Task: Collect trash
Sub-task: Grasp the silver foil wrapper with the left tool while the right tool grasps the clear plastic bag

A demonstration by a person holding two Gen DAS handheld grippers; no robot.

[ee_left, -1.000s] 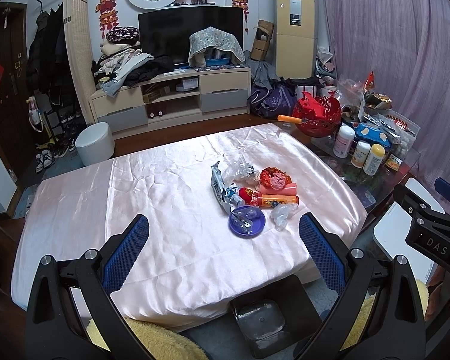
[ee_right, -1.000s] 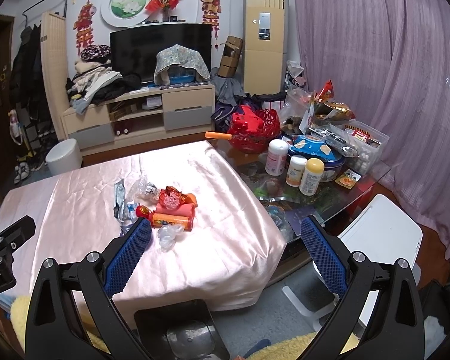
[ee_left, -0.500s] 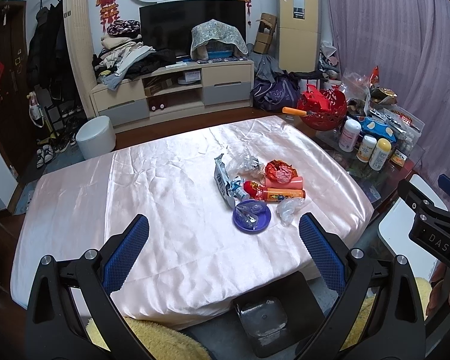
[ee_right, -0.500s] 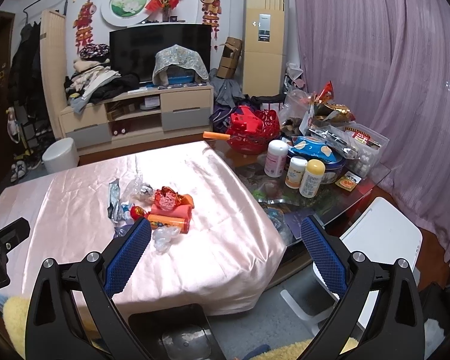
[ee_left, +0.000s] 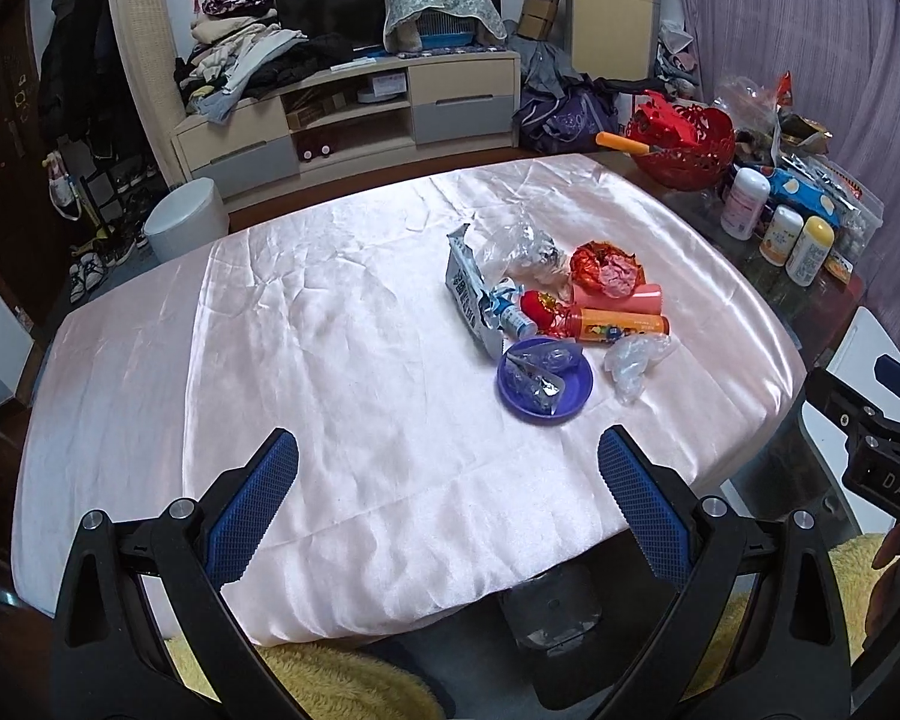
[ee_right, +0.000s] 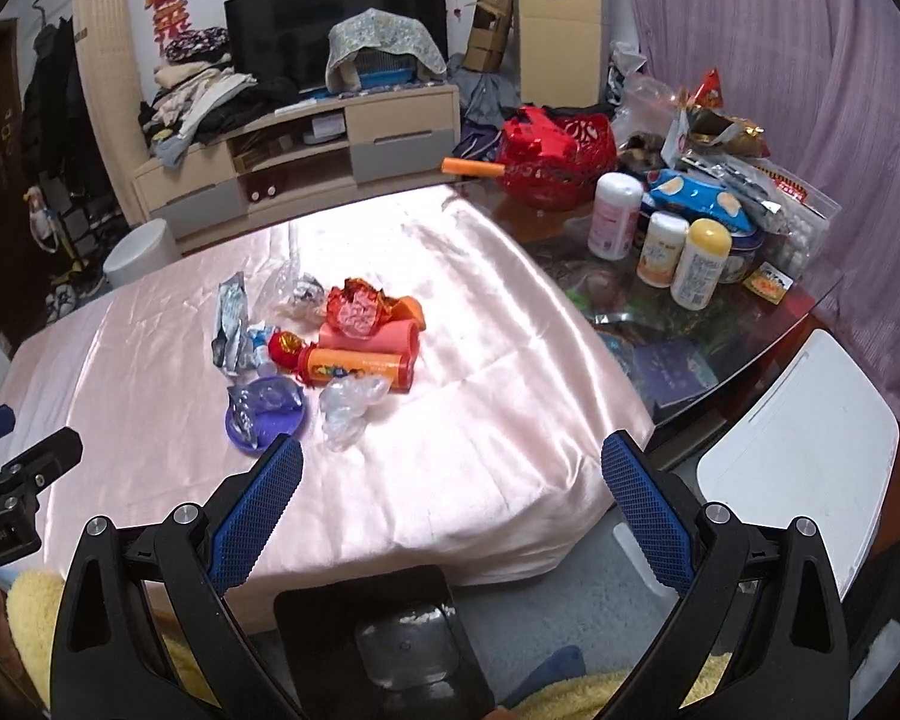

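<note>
A heap of trash lies on the pink satin tablecloth (ee_left: pixel 306 360): a purple dish (ee_left: pixel 545 386) holding clear wrappers, an orange tube (ee_left: pixel 621 324), a pink roll (ee_left: pixel 618 298), a red foil wrapper (ee_left: pixel 606 264), a silver packet (ee_left: pixel 465 294) and crumpled clear plastic (ee_left: pixel 633 363). My left gripper (ee_left: pixel 447 501) hangs open over the table's near edge, short of the heap. My right gripper (ee_right: pixel 450 507) is open too, above the near right corner, with the purple dish (ee_right: pixel 265 411) just beyond its left finger. A black bin (ee_right: pixel 384 639) stands on the floor below it.
To the right, a glass table (ee_right: pixel 720 330) carries bottles (ee_right: pixel 699 264), snack bags and a red basket (ee_right: pixel 555 162). A white chair (ee_right: pixel 798 450) stands at the near right. A TV cabinet (ee_left: pixel 354 114) and a white stool (ee_left: pixel 186 219) are at the far side.
Both grippers have come forward and lower towards the table, so the trash heap looks larger and closer. Both stay open and hold nothing.
</note>
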